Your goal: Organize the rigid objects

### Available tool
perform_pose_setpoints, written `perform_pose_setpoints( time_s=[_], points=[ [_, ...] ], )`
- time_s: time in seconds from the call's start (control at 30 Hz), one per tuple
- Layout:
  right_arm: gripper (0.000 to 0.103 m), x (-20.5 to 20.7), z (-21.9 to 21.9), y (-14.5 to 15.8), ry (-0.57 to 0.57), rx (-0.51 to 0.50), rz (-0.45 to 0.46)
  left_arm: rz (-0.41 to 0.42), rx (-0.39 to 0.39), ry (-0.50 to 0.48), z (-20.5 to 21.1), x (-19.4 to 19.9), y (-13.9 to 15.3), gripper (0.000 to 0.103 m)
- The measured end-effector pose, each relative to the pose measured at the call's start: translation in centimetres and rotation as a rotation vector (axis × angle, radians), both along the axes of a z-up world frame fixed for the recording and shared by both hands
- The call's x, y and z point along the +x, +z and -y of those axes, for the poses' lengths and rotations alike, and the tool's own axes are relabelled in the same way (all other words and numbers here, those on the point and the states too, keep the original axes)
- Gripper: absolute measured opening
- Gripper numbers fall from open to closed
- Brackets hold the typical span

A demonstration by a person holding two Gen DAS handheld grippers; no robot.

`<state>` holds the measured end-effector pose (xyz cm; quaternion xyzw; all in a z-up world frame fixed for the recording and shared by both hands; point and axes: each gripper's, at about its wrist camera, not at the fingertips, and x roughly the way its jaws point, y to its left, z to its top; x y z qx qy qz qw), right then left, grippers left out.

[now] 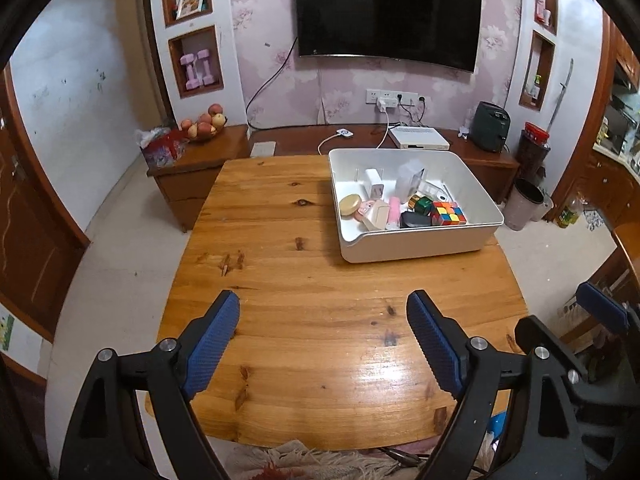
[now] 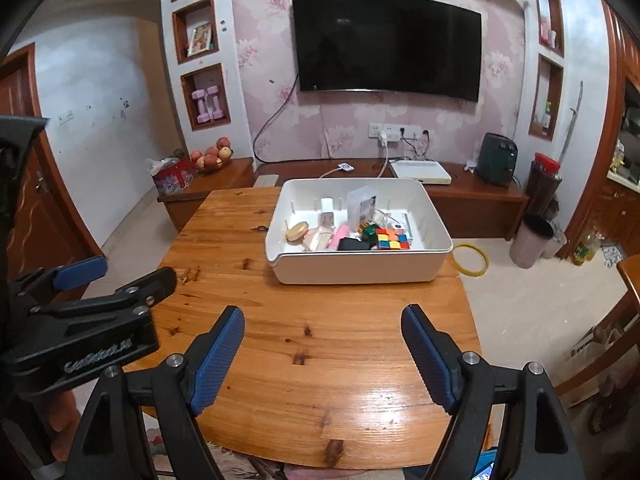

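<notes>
Pink floral wallpaper backs a dark wall television [image 1: 388, 12], with a low wooden cabinet [image 1: 200, 160] beneath it carrying a bowl of fruit [image 1: 204, 122] and a white set-top box [image 1: 420, 138]. Nearer the cameras stands a varnished pine counter [image 1: 280, 264].

A white plastic bin [image 1: 416, 240] sits on the far right part of the counter. Inside it lie the sorted items: a colour cube [image 1: 448, 213] at the front right, a black case [image 1: 416, 221] just left of it, a pink tube [image 1: 394, 208], a round gold-lidded tin [image 1: 350, 204] at the left, a white charger [image 1: 374, 184] and a clear box [image 1: 410, 180] toward the back. A yellow ring [image 2: 471, 259] lies just beyond the bin's right side at the counter edge.

Left gripper [image 1: 324, 344]: fingers spread wide, nothing between them, poised over the bare near part of the counter. Right gripper [image 2: 322, 354]: fingers likewise spread apart and empty, above the near counter, well short of the bin. In the right wrist view the left gripper shows at the left edge.
</notes>
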<state>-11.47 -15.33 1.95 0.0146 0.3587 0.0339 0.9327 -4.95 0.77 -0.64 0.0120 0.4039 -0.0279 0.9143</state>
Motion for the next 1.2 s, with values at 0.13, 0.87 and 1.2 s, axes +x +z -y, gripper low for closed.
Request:
perform_pose_setpoints(
  time_s=[0.13,0.87,1.2],
  points=[
    [0.081,-0.3,-0.4,0.0,0.008,-0.009,0.015,-0.017,-0.019,0.006,-0.5,0.2,-0.5,0.088],
    [0.081,2.4,0.1,-1.7,-0.037,0.006,-0.088,-0.083,-0.006,0.006,-0.6,1.9,-1.7,0.088],
    [0.081,3.0,0.2,-2.0,-0.034,0.008,-0.1,-0.097,-0.003,0.002,-0.6,2.4,-2.1,0.088]
  ],
)
